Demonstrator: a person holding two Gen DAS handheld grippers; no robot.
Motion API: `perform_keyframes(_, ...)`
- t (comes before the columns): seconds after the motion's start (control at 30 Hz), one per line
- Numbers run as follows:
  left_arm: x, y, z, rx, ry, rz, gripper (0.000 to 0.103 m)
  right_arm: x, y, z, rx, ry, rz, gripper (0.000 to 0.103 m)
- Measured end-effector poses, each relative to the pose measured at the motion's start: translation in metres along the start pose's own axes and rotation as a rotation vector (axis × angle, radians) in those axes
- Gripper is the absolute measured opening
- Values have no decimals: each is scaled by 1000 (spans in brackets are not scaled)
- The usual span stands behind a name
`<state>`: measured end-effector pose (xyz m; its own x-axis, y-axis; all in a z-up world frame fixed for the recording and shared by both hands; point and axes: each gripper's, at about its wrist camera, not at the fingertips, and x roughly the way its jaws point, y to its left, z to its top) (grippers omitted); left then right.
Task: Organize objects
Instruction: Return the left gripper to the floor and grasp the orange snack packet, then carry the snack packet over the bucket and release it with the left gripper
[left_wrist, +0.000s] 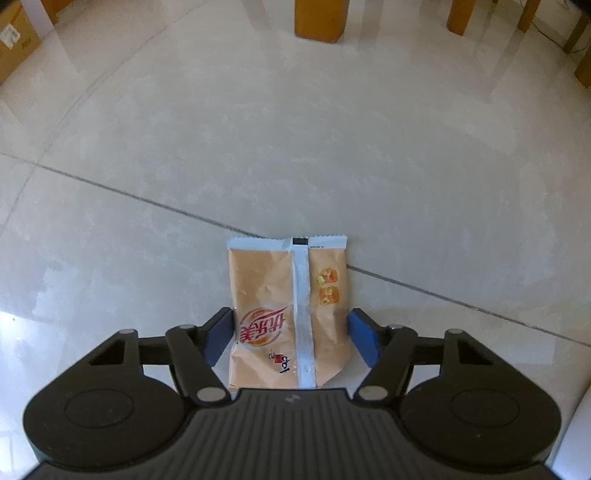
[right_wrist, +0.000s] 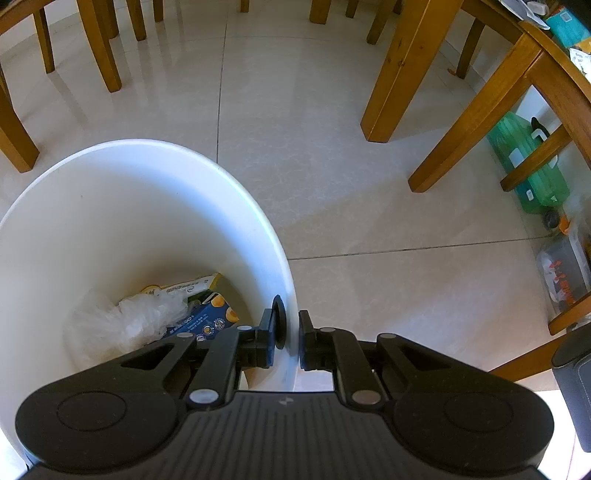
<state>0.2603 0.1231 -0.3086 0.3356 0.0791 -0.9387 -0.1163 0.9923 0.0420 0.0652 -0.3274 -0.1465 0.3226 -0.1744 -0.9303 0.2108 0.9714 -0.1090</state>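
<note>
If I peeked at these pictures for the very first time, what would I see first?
You'd first spot the orange snack packet lying flat on the shiny tiled floor, between the open jaws of the left gripper. Next comes the big white bucket, whose rim the right gripper pinches, with crumpled plastic wrap and a blue carton at its bottom.

orange snack packet (left_wrist: 288, 314) | flat on floor, seam up | white bin (right_wrist: 147, 206) | holds wrappers
</note>
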Motion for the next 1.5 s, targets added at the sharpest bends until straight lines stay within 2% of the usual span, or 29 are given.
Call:
perform_keyframes(0.17, 1, 2, -5, 6, -20, -9, 62, 0, 1, 0, -9, -3, -4, 15)
perform_keyframes(0.53, -4, -5, -3, 56, -27, -13, 60, 0, 1, -1, -12, -4, -4, 15)
perform_keyframes(0.83, -30, -11, 4, 119, -59, -29, 59, 1, 0, 0, 0, 2, 2, 15)
perform_keyframes(1.03, -65, -18, 5, 185, -70, -75, 59, 2, 0, 3, 14, 9, 2, 15)
perform_keyframes(1.1, -78, -33, 6, 216, -67, -91, 59, 2, 0, 3, 17, 10, 1, 15)
perform_keyframes(1.3, -129, -55, -10, 364, -78, -146, 60, 3, -2, 4, 35, 14, 3, 16)
perform_keyframes(1.5, -192, -67, -18, 460, -92, -248, 59, 4, -2, 4, 48, 15, -5, 16)
